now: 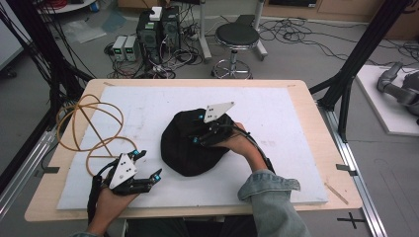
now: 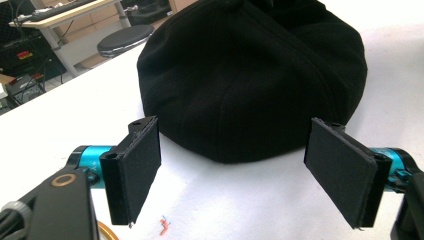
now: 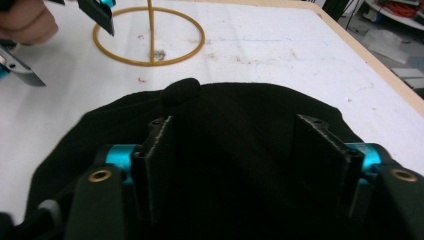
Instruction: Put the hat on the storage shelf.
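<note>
left gripper (image 1: 146,168): one, near table edge, jaws spread wide, nothing between them, just short of cap | right gripper (image 1: 198,129): one, on the cap, jaws part-closed astride its cloth, grip unclear | black cap (image 1: 190,148): one, mid white board (image 1: 276,113) | yellow cord (image 1: 84,129): one, looped, far left | stool (image 1: 236,35): one, beyond table

Yellow cord loops (image 1: 84,129) on white board (image 1: 276,113); stool (image 1: 237,37) beyond.
</note>
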A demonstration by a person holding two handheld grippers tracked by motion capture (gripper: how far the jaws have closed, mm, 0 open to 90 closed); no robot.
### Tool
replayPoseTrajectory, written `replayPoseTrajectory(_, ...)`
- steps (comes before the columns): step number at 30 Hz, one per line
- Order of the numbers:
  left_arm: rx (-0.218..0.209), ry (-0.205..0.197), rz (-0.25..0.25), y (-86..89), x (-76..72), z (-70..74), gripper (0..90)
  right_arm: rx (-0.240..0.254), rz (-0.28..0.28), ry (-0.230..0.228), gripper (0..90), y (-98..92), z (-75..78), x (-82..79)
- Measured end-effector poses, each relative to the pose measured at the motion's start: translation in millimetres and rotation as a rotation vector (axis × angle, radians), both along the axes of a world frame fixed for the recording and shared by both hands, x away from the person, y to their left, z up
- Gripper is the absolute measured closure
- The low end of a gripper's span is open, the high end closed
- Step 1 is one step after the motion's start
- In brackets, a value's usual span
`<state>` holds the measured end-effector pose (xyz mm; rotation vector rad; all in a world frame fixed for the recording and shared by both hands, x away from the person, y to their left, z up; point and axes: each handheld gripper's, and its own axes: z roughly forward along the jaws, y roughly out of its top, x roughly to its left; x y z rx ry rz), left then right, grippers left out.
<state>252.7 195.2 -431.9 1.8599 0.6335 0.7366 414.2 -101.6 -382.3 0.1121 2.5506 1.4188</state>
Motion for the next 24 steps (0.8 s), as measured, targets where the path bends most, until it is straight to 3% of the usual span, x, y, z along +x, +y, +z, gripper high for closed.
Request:
replayPoseTrajectory(4,0.0,-0.002,0.001,-0.1,0.0,-0.1,22.9,-0.026,0.025,-0.042,49.0,2.7,0.0,-2.9)
replayPoseTrajectory(11,0.0,0.0,0.0,-0.1,0.0,-0.1,22.9,-0.04,0.039,-0.056,61.6,3.2,0.5,-3.5)
replayPoseTrajectory(13,-0.001,0.001,0.0,0.0,-0.1,-0.1,22.9,-0.049,0.044,-0.058,71.4,3.3,1.2,-4.2)
replayPoseTrajectory(15,-0.002,-0.001,0.0,0.0,-0.1,-0.1,22.9,-0.051,0.047,-0.06,74.8,3.7,1.5,-4.4)
replayPoseTrajectory(16,-0.002,-0.001,0.0,0.1,-0.1,-0.1,22.9,-0.054,0.048,-0.079,79.2,4.2,3.2,-4.9)
replayPoseTrajectory(24,0.0,0.0,0.001,0.4,-0.1,0.0,22.9,-0.033,0.024,-0.102,83.7,3.9,8.7,-7.0)
